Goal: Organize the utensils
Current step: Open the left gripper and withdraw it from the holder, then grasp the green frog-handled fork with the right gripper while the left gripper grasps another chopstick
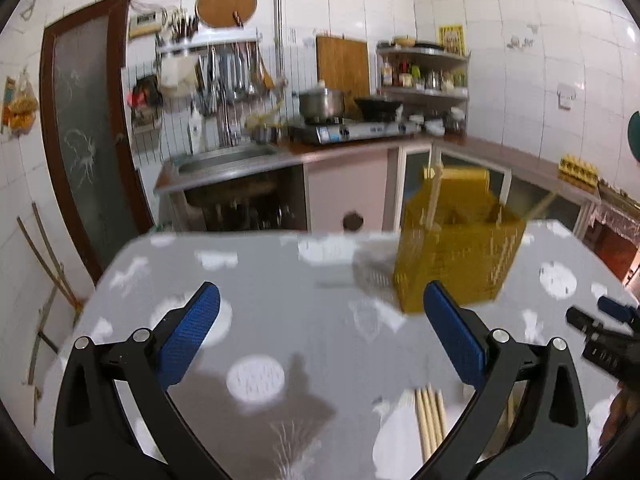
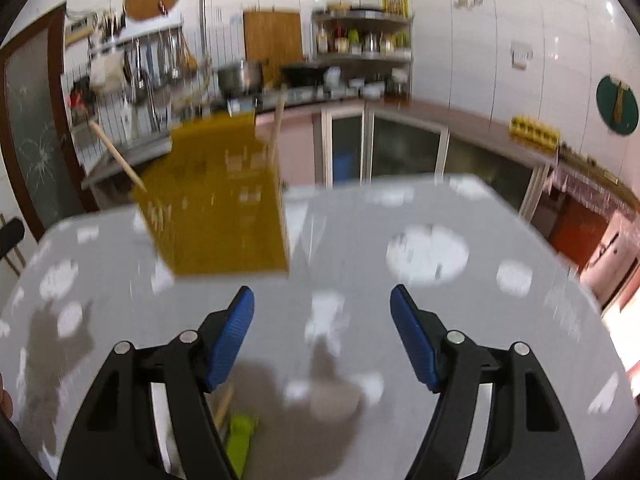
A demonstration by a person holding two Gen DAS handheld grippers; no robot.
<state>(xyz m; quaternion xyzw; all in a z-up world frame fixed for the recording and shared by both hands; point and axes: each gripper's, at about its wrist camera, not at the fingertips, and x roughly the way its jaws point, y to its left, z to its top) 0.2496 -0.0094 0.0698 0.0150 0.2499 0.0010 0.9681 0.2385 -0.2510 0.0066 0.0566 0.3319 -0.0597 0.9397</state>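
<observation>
The table (image 1: 280, 312), covered in a grey cloth with white patches, spreads beneath and ahead of both pairs of jaws; the yellow perforated utensil basket (image 1: 456, 252) stands on it, ahead of the left gripper (image 1: 320, 320) and just beyond its right-hand jaw, while in the right wrist view it sits ahead and to the left of the jaws, blurred, with wooden chopsticks leaning out of its top. The left gripper has its blue-padded jaws spread wide with only cloth between them; the right gripper (image 2: 322, 320) likewise has its jaws apart and nothing between them, and it shows again at the right edge of the left wrist view. A bundle of wooden chopsticks (image 1: 430, 420) lies flat on the cloth just inside the left gripper's right-hand jaw, close under it; another wooden stick (image 2: 224, 402) and a lime-green utensil (image 2: 240, 436), too blurred to identify, lie beneath the right gripper's left-hand jaw, partly hidden by the black arm of that jaw.
</observation>
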